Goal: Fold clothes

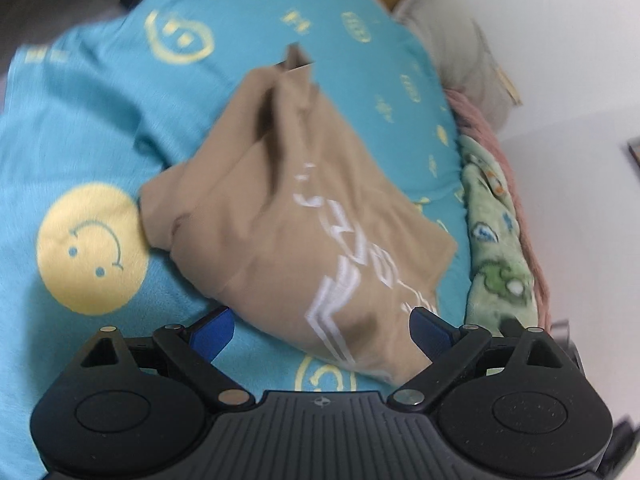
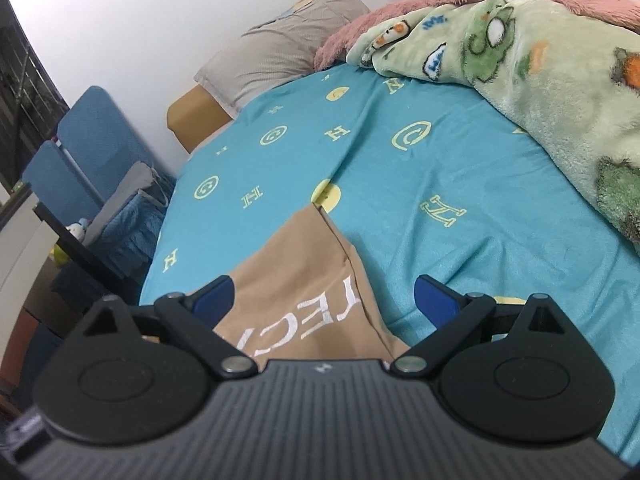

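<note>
Tan shirt (image 1: 288,220), bunched, lay on turquoise bed sheet (image 1: 100,120); left gripper (image 1: 322,330) and right gripper (image 2: 324,300) fingers spread, empty.

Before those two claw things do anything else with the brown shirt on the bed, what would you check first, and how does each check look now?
1. Left gripper open: ok, its jaws stand wide apart.
2. Right gripper open: ok, jaws wide apart, nothing between them.
3. Tan shirt lying flat: not ok, it is bunched, with folds and a raised ridge.
4. Shirt fully on the blue bedsheet: ok, sheet shows around it in the left wrist view.
5. Green blanket clear of the shirt: ok, it lies apart, along the bed's far side.
6. Clean edge to pinch: cannot tell, the left wrist view is blurred.
</note>
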Demonstrator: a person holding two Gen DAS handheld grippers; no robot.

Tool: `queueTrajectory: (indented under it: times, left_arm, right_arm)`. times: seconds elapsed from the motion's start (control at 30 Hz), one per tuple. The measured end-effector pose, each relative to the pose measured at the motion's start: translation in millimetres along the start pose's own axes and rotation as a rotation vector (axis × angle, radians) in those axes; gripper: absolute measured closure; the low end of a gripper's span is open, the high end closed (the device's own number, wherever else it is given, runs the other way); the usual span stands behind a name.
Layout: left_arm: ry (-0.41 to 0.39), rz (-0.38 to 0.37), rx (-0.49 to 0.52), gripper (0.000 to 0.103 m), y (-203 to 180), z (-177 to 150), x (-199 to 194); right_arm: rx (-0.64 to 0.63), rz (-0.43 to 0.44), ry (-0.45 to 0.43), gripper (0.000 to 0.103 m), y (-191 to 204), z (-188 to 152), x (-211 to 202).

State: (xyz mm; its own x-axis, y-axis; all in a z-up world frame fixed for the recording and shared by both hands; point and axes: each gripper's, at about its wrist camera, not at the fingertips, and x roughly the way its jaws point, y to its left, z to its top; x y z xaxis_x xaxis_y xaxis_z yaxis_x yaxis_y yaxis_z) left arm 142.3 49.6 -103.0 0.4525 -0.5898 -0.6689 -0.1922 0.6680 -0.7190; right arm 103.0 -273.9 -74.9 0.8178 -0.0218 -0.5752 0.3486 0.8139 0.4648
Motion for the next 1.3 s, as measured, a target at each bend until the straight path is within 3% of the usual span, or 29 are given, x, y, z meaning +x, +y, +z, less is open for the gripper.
queueTrajectory:
  times: [0.17, 0.23, 0.3, 0.43, 0.53, 0.73, 0.87, 1.0, 1.1, 1.2, 1.3]
  left_arm:
    - [-0.016, -0.056, -0.196, 0.014, 32, 19, 17]
    - [-0.030, -0.065, -0.245, 0.027, 42, 24, 19]
    - [-0.035, -0.046, -0.265, 0.042, 48, 24, 18]
    - [-0.050, -0.040, -0.266, 0.061, 52, 23, 14]
    - [-0.071, -0.033, -0.236, 0.068, 48, 22, 9]
    - [-0.102, -0.055, -0.192, 0.070, 35, 21, 0]
    - [-0.103, -0.066, -0.201, 0.070, 33, 20, 0]
    - [-0.104, -0.076, -0.212, 0.070, 32, 19, 0]
    - [-0.104, -0.079, -0.220, 0.070, 32, 19, 2]
    - [-0.104, -0.084, -0.230, 0.070, 34, 19, 3]
    - [-0.101, -0.090, -0.238, 0.070, 35, 21, 5]
  right_arm:
    - [0.045, 0.036, 0.036, 0.005, -2, -2, 4]
    - [0.086, 0.062, 0.071, 0.005, -3, -5, 7]
    - [0.158, 0.103, 0.124, 0.005, -6, -10, 12]
    - [0.270, 0.148, 0.196, 0.003, -8, -20, 15]
    - [0.333, 0.165, 0.215, 0.003, -8, -25, 11]
    - [0.374, 0.196, 0.130, 0.004, -3, -30, -18]
    - [0.283, 0.247, 0.075, 0.004, 14, -33, -27]
    - [0.456, 0.370, 0.294, 0.005, 6, -47, 13]
    - [0.600, 0.409, 0.414, 0.005, -8, -65, 39]
    - [0.673, 0.396, 0.414, 0.004, -20, -69, 50]
    - [0.710, 0.338, 0.335, 0.005, -30, -66, 51]
